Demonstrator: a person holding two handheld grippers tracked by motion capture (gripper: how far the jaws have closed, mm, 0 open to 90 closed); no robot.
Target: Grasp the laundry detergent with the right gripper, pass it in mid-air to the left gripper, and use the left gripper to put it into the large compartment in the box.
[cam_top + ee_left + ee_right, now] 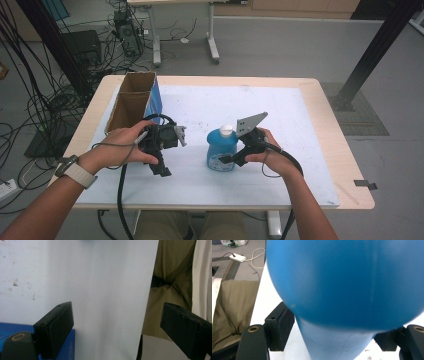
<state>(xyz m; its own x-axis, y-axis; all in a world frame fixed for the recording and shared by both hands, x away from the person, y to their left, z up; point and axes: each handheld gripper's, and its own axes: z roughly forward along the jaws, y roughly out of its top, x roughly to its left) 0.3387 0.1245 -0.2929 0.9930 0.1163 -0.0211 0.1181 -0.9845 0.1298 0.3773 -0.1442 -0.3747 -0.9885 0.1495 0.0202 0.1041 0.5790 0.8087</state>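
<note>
Blue bottle (221,149) amid open tabletop (280,115)

We see a wooden bench (345,165) carrying a white sheet (290,150); on the sheet stand a blue bottle (221,149) and an open cardboard box (131,102).

1. No text, brand, number or sign can be read in any of the views.
2. The bottle (221,149) carries a label (218,161) on its lower front, just left of the right gripper's fingers (231,160) in the high view; its print is too small and blurred to make out.
3. Seen close up between the fingers in the right gripper view, the bottle (344,285) shows plain blue with no lettering.
4. The box (134,102) shows a blue side with no legible marking.
</note>
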